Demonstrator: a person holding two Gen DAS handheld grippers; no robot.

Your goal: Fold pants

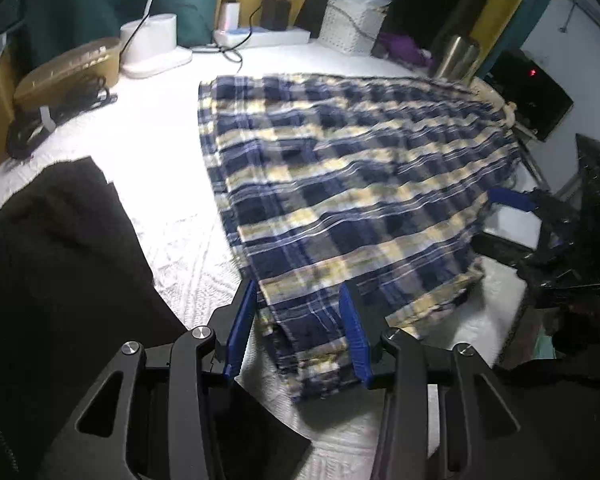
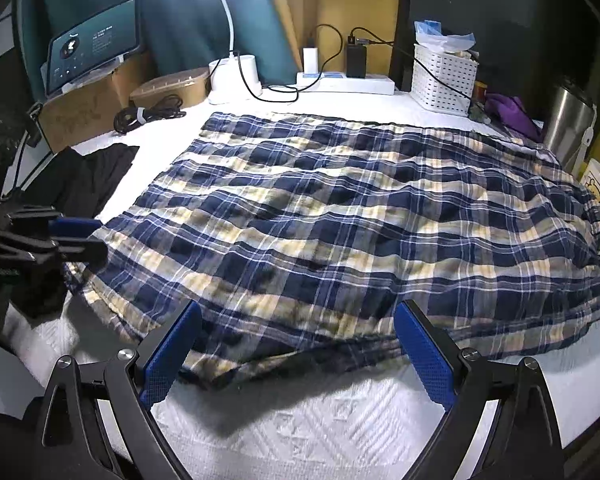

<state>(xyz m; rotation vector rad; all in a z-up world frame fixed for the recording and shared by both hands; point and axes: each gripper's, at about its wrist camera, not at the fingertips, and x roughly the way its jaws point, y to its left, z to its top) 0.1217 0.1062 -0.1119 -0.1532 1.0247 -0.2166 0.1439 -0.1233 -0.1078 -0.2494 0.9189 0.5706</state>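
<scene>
Navy, cream and white plaid pants [image 1: 340,180] [image 2: 340,220] lie spread flat on a white quilted surface [image 2: 320,420]. My left gripper [image 1: 298,290] stands open over the near left corner of the pants; the cloth lies between its blue pads [image 1: 240,332] without being pinched. It also shows from the side in the right wrist view as the left gripper [image 2: 76,232], at the pants' left edge. My right gripper [image 2: 300,306] is wide open over the near hem, the fabric edge lying loose between its fingers. The right gripper's blue pad [image 1: 510,198] shows at the pants' right edge.
A black garment [image 1: 60,260] [image 2: 92,176] lies left of the pants. Along the back stand a white lamp base [image 2: 236,76], a power strip [image 2: 348,82] with chargers, a white basket [image 2: 444,76], a steel tumbler [image 2: 568,120], a cardboard box [image 2: 84,108] and a coiled cable [image 2: 148,116].
</scene>
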